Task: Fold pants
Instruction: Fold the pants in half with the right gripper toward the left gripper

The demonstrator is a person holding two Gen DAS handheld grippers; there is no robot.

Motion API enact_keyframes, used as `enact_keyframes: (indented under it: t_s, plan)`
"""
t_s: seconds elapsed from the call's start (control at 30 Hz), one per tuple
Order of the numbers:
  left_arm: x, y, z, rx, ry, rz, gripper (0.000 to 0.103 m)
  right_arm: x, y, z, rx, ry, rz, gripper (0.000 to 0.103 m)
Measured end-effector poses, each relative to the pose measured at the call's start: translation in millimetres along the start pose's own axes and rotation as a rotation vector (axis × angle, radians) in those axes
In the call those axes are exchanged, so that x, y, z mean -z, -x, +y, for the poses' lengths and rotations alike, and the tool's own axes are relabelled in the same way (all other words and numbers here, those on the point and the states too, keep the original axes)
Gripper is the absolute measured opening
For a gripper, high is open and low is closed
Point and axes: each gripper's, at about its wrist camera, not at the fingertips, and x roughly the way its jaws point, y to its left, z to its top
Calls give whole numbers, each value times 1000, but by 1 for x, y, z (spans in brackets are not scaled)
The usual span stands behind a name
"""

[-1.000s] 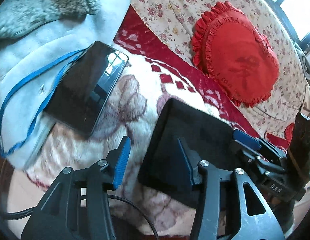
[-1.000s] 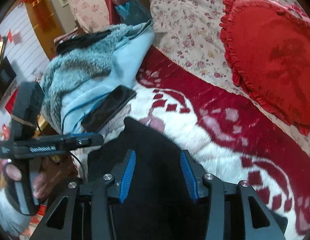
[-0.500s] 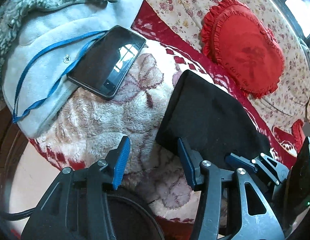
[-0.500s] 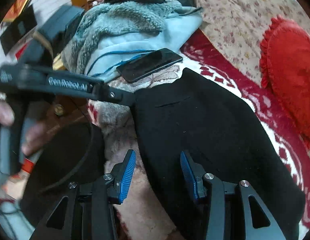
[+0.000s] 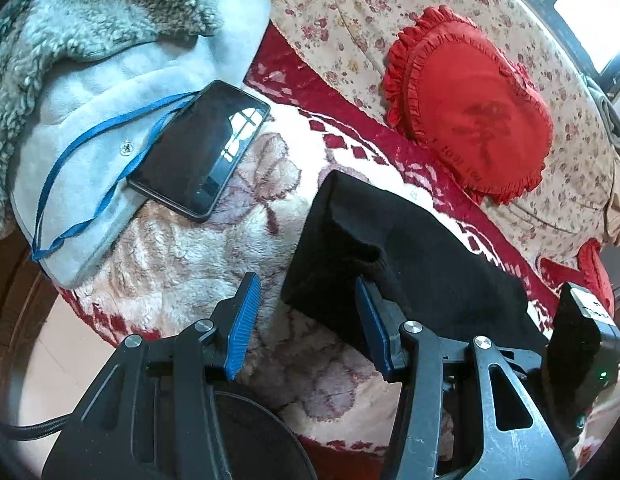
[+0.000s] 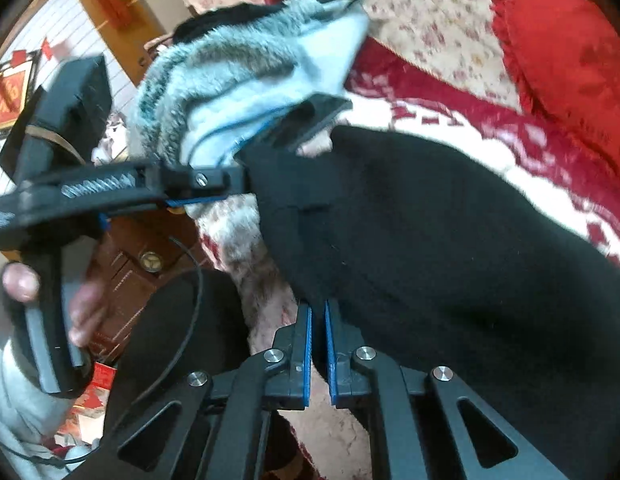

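2 grippers are on the black pants [image 6: 450, 240] right now, 1 at each near corner. The pants lie flat on a fuzzy red-and-white blanket [image 5: 181, 256] over a bed, stretching ahead and to the right of both grippers.

The right gripper [image 6: 318, 320] has just been closing, and its blue pads are nearly together, pinching the near edge of the pants, with black cloth in the thin gap between them.

The left gripper [image 5: 310, 320] stands about half wide. The corner of the pants sits just inside its right finger [image 5: 372, 332], the left finger [image 5: 241, 324] is over bare blanket, and I can't see the pads pressing on anything.

Ahead and left of the left gripper, a dark phone [image 5: 199, 148] lies partly on a light blue fleecy jacket [image 5: 109, 92] with a blue cord [image 5: 89, 176]. Farther ahead to the right sits a red heart-shaped pillow [image 5: 470, 128] on a floral sheet [image 5: 350, 12].
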Motion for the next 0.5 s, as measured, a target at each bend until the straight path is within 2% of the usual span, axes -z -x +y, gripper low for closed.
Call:
enact_keyframes:
  t_s: [0.07,0.13,0.2,0.4,0.5]
  plan:
    - [0,2,-4,-17,-16,-19,49,0,1,-5,-1,-21,-12,6]
    - [0,5,-6,-37,-31,-38,49,-2,6,-4,8,-18,-12,11]
    - [-1,6,-9,-56,-48,-50,49,-5,13,-1,32,4,-17,29]
    - [-3,17,-24,-94,-107,-102,49,-9,36,-5,28,-31,-67,30]
    - [-6,28,-33,-81,-128,-136,49,-12,38,2,15,-4,-83,30]
